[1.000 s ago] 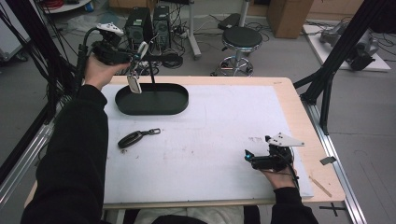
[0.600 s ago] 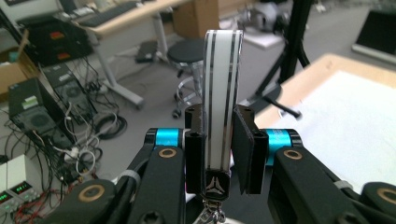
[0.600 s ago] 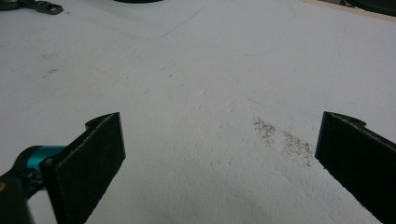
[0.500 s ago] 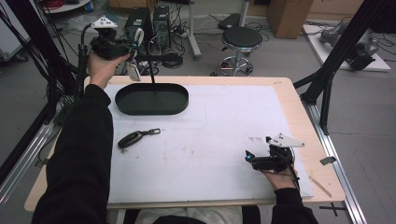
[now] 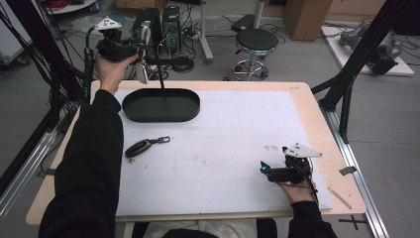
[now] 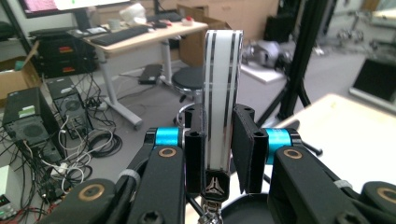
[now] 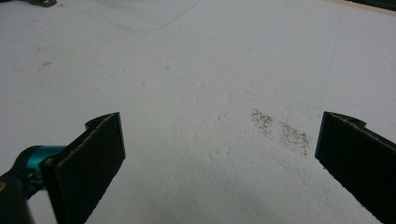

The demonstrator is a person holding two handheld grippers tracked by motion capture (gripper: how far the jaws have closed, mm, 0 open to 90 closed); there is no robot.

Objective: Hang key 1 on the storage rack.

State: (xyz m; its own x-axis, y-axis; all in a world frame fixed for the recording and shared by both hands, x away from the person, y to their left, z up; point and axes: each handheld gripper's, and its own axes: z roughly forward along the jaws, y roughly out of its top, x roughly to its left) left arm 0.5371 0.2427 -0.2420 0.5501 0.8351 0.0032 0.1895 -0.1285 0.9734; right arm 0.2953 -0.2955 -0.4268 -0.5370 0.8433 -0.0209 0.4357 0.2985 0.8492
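Note:
My left gripper [image 5: 139,48] is raised beyond the table's far left edge, shut on a white key fob with black stripes [image 6: 223,98]. The fob stands up between the pads [image 6: 196,149], and its metal ring hangs below. Just in front of it a black oval tray [image 5: 130,111] lies on the white mat, with a thin black rod [image 5: 161,74] rising from it. A black car key [image 5: 143,147] lies on the mat nearer the person. My right gripper [image 5: 265,171] rests at the mat's near right, its jaws wide open [image 7: 219,158] over bare mat.
The white mat [image 5: 233,129] covers most of the wooden table [image 5: 307,99]. Past the far edge stand a round stool [image 5: 255,42], computer towers [image 5: 171,22] and loose cables on the floor. A black frame leg [image 5: 346,84] stands at the table's right.
My left gripper has lifted a little and drawn back from the tray with the fob still in it. The right gripper has stayed where it was.

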